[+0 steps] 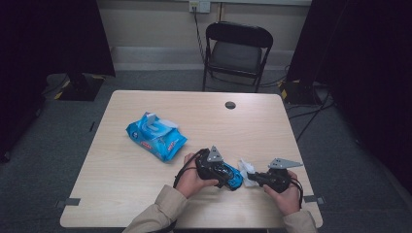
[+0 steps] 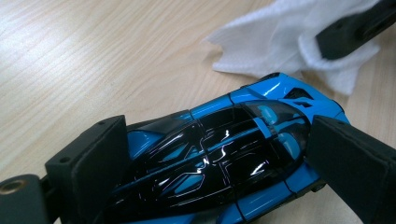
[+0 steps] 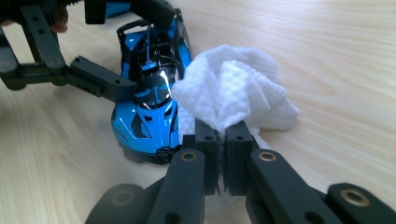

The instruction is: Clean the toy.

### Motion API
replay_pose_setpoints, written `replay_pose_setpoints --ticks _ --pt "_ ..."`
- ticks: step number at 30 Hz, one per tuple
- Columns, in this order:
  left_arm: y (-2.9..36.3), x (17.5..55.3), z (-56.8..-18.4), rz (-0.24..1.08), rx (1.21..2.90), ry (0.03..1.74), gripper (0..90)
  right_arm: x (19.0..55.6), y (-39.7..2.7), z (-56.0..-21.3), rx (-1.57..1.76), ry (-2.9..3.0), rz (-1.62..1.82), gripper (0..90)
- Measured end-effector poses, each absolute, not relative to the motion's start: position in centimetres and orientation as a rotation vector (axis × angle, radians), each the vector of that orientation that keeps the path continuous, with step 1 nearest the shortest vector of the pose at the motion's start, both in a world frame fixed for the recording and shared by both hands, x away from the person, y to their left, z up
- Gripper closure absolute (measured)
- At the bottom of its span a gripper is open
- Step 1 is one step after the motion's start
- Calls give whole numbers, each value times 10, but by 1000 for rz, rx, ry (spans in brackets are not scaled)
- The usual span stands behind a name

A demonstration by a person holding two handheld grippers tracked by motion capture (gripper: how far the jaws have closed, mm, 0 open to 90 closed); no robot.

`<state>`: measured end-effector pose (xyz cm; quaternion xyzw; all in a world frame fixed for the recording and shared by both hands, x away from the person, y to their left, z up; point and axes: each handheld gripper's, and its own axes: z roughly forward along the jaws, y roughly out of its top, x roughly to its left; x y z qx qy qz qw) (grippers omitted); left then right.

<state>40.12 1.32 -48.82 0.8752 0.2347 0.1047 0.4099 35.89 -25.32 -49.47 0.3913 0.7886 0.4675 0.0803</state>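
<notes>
While the wipes pack [image 1: 156, 136] sits unused at left on the tabletop [image 1: 121, 174], left tool [image 1: 219, 171] clamps the car [image 1: 232, 177] by its sides. Right tool [image 1: 253, 178] pinches a wipe [image 1: 247, 169] shut, touching the car's nose. Step: wiping. Next: drag wipe over the bodywork, car held steady.

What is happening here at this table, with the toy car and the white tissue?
A person sits at a wooden table with a gripper in each hand. The left gripper clamps a blue and black toy car by its sides, holding it on the table. The right gripper is shut on a crumpled white wipe, which sits right against the side of the car, so it looks like the car is being wiped. An open blue pack of wipes lies farther back on the left.
</notes>
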Motion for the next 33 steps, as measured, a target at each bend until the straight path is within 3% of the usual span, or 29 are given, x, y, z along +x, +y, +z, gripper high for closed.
replay_pose_setpoints --ticks 33 --pt "13 401 -488 265 2205 590 56 350 -239 -502 1123 2524 1295 875"
